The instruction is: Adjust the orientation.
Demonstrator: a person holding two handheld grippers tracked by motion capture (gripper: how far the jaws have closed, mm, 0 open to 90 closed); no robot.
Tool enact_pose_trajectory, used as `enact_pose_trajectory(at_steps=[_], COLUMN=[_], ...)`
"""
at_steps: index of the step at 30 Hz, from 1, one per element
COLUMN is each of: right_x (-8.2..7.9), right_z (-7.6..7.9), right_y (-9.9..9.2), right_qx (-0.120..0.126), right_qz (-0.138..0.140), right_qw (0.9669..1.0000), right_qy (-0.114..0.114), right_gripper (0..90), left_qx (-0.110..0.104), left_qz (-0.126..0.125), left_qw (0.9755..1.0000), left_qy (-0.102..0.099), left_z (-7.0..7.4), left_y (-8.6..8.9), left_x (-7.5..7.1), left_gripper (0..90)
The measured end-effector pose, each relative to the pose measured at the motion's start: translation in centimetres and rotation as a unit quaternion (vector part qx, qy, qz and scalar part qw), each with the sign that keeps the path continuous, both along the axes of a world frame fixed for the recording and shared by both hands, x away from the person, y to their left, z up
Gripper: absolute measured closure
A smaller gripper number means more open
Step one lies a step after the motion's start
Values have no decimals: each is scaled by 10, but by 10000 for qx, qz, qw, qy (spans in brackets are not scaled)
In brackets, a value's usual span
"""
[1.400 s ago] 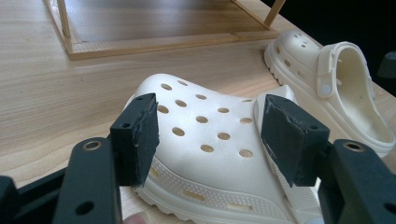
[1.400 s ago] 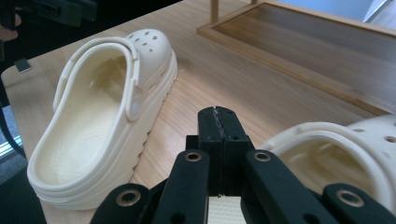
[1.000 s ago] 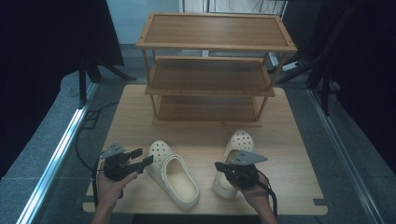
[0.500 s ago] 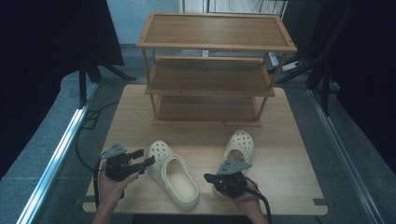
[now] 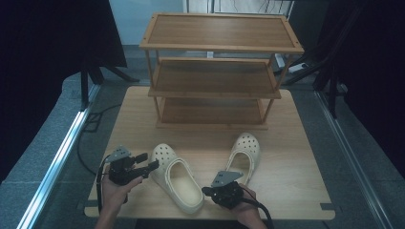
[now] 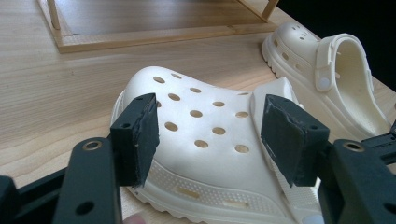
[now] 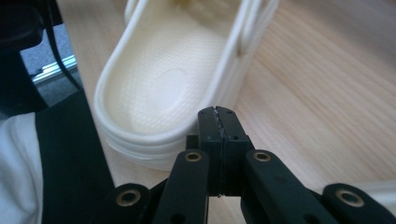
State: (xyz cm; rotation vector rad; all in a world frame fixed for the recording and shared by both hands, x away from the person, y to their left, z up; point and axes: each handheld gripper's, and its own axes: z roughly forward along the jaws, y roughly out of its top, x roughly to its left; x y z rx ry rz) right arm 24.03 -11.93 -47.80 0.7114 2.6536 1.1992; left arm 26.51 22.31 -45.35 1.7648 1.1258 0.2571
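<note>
Two cream perforated clogs lie on the wooden table (image 5: pixel 296 186). The left clog (image 5: pixel 177 180) has its toe toward the rack, and the right clog (image 5: pixel 246 153) lies apart from it. My left gripper (image 5: pixel 149 163) stands open at the left clog's toe (image 6: pixel 205 135), with one pad (image 6: pixel 140 135) on each side and neither visibly pressing. My right gripper (image 5: pixel 207 192) is shut with nothing in it. Its tips (image 7: pixel 218 114) are right beside the outer wall of the left clog's heel (image 7: pixel 163 84). The right clog (image 6: pixel 336 79) lies farther off.
A three-tier wooden shoe rack (image 5: pixel 215 71) stands at the back of the table, its shelves bare. Bare table runs between rack and clogs. Grey floor with a metal rail (image 5: pixel 57 157) lies to the left, and dark stands flank the table.
My right gripper has moved left and down, away from the right clog's heel to the left clog's heel. The left gripper and both clogs have stayed put.
</note>
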Motion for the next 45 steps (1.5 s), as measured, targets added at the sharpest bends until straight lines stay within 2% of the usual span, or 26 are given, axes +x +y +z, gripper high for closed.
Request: enact_pose_trajectory(at_steps=[8, 13, 18, 24, 29, 35, 36, 41, 45], right_x=[-6, -8, -8, -10, -13, -12, -11, -10, -10], right_z=[2, 1, -2, -8, -9, -11, -12, -13, -14], right_y=[6, 15, 22, 41, 63, 83, 91, 110, 115], right_qx=[-5, 75, 113, 161, 150, 251, 293, 299, 303], right_qz=[31, 199, 245, 365, 557, 755, 822, 851, 867], right_qw=[10000, 9998, 9996, 9992, 9983, 9968, 9962, 9959, 9956], right_qy=[-68, -32, 18, 68, -27, -24, -16, -107, -173], right_gripper=[900, 900, 900, 900, 900, 897, 895, 895, 893], left_qx=[-37, -65, -83, -94, -128, -162, -163, -186, -171], left_qz=[45, 99, 124, 149, 197, 240, 248, 274, 265], left_qw=[10000, 9999, 9999, 9998, 9997, 9995, 9995, 9994, 9994], left_qy=[-64, -69, -85, -102, -119, -135, -127, -117, -102], left_z=[3, 4, 5, 6, 8, 11, 11, 11, 10], left_y=[3, 7, 8, 12, 17, 24, 25, 27, 28], left_x=[-2, -2, -3, -4, -5, -6, -6, -6, -6], left_gripper=[372, 373, 373, 373, 373, 371, 371, 370, 371])
